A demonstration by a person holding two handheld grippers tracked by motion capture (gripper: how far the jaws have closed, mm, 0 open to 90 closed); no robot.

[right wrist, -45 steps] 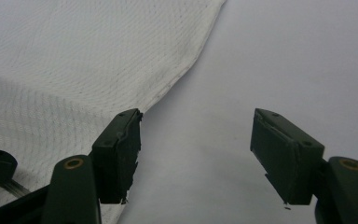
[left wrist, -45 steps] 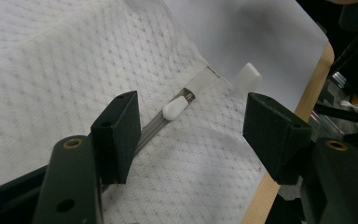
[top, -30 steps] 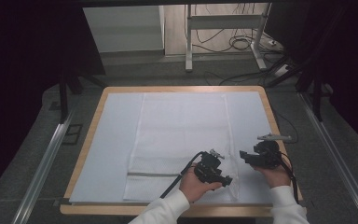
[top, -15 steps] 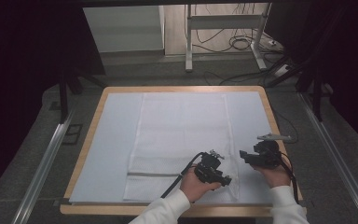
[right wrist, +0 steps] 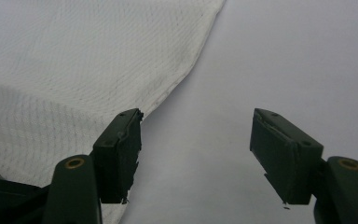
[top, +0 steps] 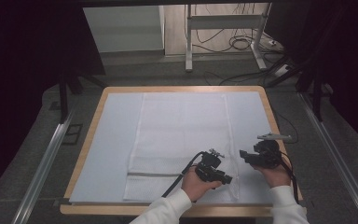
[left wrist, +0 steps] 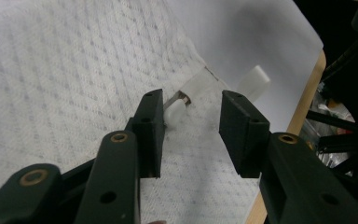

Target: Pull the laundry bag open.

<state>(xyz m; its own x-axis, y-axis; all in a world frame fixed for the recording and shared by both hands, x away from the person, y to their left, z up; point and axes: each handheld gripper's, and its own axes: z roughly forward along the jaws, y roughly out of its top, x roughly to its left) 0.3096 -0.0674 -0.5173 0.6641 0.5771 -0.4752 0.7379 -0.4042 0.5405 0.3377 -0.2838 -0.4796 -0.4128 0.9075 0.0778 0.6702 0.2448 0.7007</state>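
A white waffle-weave towel (top: pixel 182 135) lies flat on the pale mat (top: pixel 112 140), long side running away from me. My left gripper (top: pixel 223 178) hovers over the towel's near right corner. In the left gripper view its jaws (left wrist: pixel 191 126) stand apart and have just been closing, with the towel (left wrist: pixel 65 70) and a small white tag (left wrist: pixel 198 84) at its hem between them; the pads are not pressing on anything. My right gripper (top: pixel 243 156) sits just right of the towel's right edge. Its jaws (right wrist: pixel 196 154) are open over bare mat (right wrist: pixel 284 56), beside the towel's hem (right wrist: pixel 74 60).
The mat lies on a table with a wooden rim (top: pixel 86 135). A metal rail (top: pixel 42 163) runs along the left and another along the right (top: pixel 340 163). A desk frame and cables (top: pixel 233 42) stand on the floor beyond the table.
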